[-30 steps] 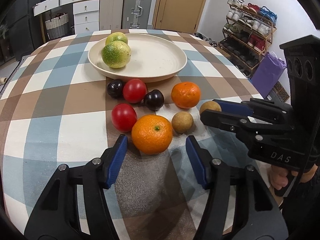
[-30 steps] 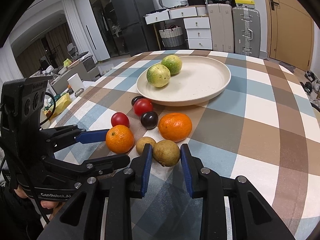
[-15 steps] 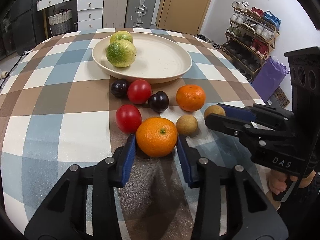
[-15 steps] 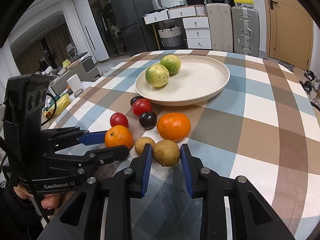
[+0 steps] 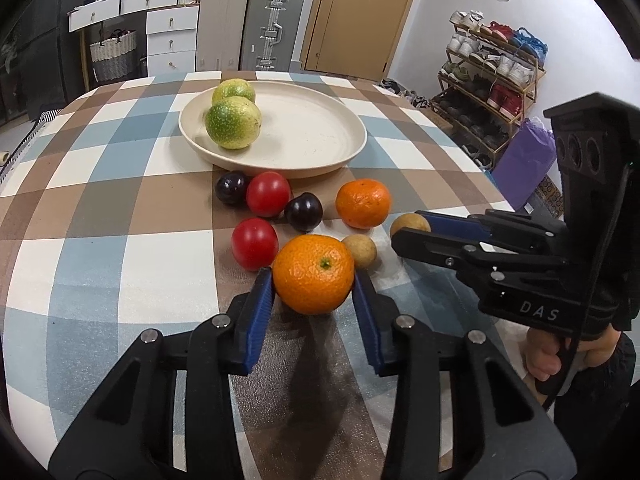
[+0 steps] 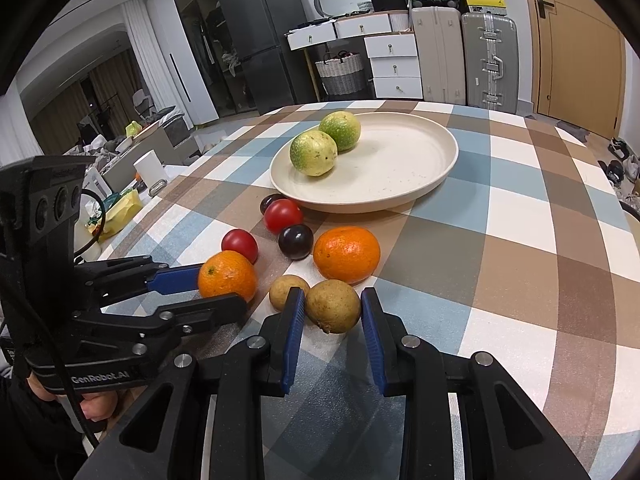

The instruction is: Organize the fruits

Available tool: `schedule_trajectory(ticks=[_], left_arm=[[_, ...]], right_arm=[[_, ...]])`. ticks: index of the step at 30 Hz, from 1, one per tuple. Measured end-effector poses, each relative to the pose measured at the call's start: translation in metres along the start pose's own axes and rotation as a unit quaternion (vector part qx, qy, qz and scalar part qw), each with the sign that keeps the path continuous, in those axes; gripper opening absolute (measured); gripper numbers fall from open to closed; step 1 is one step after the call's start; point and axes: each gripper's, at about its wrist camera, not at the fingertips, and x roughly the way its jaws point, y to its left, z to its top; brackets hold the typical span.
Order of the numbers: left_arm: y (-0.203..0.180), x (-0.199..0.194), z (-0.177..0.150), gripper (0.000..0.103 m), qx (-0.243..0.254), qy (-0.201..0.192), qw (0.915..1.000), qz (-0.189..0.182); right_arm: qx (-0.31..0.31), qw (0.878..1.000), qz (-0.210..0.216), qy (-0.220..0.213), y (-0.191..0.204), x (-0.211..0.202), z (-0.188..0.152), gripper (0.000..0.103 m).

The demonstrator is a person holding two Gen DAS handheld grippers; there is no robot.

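A round bench (image 5: pixel 100 208) under a checked cloth of blue, brown and white, suitcases and drawers behind it, a shoe rack off to one side. At the centre of the action is the near orange (image 5: pixel 313 274): the left gripper (image 5: pixel 314 300) has its jaws pinched on it, blue pads pressed to both flanks, the fruit sitting on the cloth. Just beside it, the right gripper (image 6: pixel 333 316) has its jaws clamped on a brown fruit (image 6: pixel 333 306), gripped across its widest part — a sensible hold for something round that would roll.

A second small brown fruit (image 6: pixel 285 290) lies touching the right gripper's left jaw, squeezed between the two held pieces. Further out sit the loose ones: a second orange (image 5: pixel 363 203), two red fruits (image 5: pixel 268 193) and two dark plums (image 5: pixel 304 212), clustered close in front of the plate.

The cream plate (image 5: pixel 344 140) stands beyond them all, with two green fruits (image 5: pixel 233 127) parked together on its left side — like with like, by the look of it, leaving wide bare space on the right. My read: both hands are set to lift, and the plate's open area is the likely destination.
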Motion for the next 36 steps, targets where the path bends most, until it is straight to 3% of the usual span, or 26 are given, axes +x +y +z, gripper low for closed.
schedule_trajectory(ticks=[13,18,24,36], left_arm=[[0.013,-0.03,0.022,0.037,0.004,-0.037,0.9993,0.009],[0.02,-0.035,0.034,0.037,0.004,-0.051,0.9986,0.015],[0.027,-0.035,0.047,0.037,0.008,-0.066,0.9976,0.022],[0.045,-0.02,0.07,0.037,0.013,-0.074,0.9968,0.027]], right_arm=[[-0.017,1.0,0.004,-0.024,0.01,-0.007,0.001,0.03],[-0.005,0.999,-0.002,-0.051,0.01,-0.018,0.008,0.03],[0.016,0.996,-0.017,-0.09,0.007,-0.033,0.022,0.03],[0.027,0.992,-0.041,-0.115,0.002,-0.034,0.048,0.03]])
